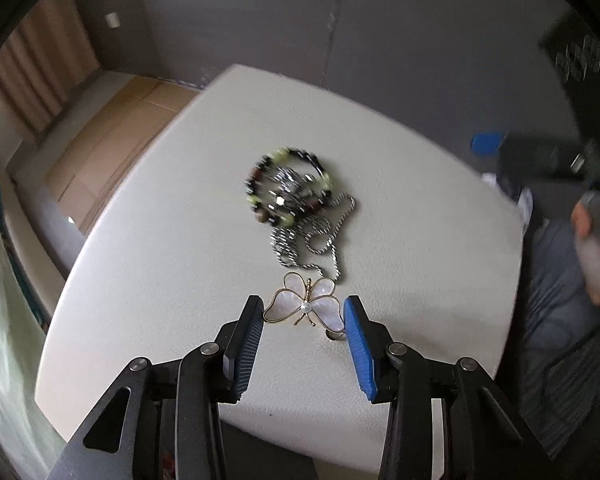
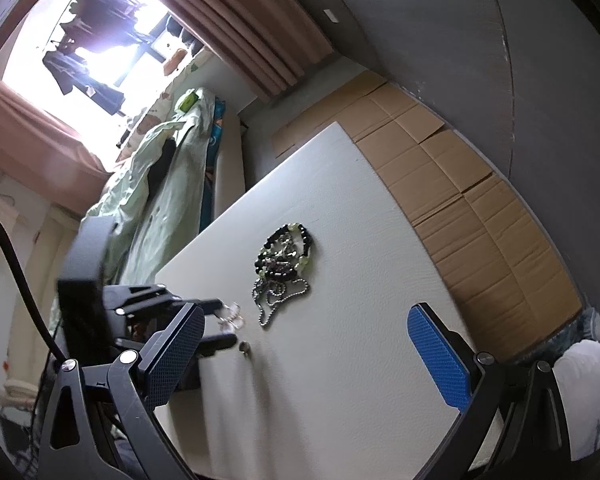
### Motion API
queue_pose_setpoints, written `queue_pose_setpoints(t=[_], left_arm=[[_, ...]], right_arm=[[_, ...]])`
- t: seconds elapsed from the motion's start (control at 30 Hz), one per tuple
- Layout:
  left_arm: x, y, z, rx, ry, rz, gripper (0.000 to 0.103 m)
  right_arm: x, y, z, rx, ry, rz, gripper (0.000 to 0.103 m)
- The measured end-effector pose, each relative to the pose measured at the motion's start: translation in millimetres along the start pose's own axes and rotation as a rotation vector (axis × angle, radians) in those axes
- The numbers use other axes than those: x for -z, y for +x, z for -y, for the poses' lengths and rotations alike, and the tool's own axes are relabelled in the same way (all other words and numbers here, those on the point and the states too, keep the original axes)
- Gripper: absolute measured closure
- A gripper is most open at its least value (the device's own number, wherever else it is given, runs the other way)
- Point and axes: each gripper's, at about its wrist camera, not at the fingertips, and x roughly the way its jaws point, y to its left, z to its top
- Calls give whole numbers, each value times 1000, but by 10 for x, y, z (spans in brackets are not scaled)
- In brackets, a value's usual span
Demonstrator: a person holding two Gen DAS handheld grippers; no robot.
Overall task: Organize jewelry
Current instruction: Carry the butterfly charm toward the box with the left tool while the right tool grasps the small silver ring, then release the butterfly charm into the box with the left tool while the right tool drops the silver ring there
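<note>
Straddling the butterfly brooch (image 1: 305,307), left tongs (image 1: 304,312) gape; right tongs (image 2: 304,336) (also agape) overhang table (image 2: 340,400) edge.

Dim, flat light on table (image 1: 140,280); blown-out glare at window (image 2: 100,52). Motion blur on beaded bracelet (image 1: 288,190); strong fisheye bending, dark vignette toward edges.

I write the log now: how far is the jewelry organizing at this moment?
Nothing looks sorted yet. The left tool is open around the butterfly brooch, not closed on it. The beaded bracelet and silver chain lie tangled together on the table. The right tool is open, empty.
</note>
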Motion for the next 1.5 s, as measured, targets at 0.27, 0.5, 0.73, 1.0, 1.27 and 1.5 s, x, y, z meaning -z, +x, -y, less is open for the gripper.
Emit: queue_pose_setpoints(t=[0.27, 0.5, 0.73, 1.0, 1.27, 1.5], left_arm=[[186, -293, -281, -2, -178, 118, 60], [324, -480, -379, -42, -267, 195, 60], [564, -670, -573, -70, -365, 261, 60], [761, -694, -655, -73, -389, 264, 60], [941, -820, -573, -57, -378, 277, 60], [1097, -777, -506, -34, -389, 250, 60]], right_arm=[[62, 166, -253, 36, -92, -37, 17], [204, 412, -567, 70, -243, -122, 40], [438, 694, -923, 103, -434, -219, 67], [538, 939, -1117, 183, -521, -263, 73], [625, 1157, -1230, 299, -597, -286, 76], [657, 1142, -1291, 341, -630, -270, 89]])
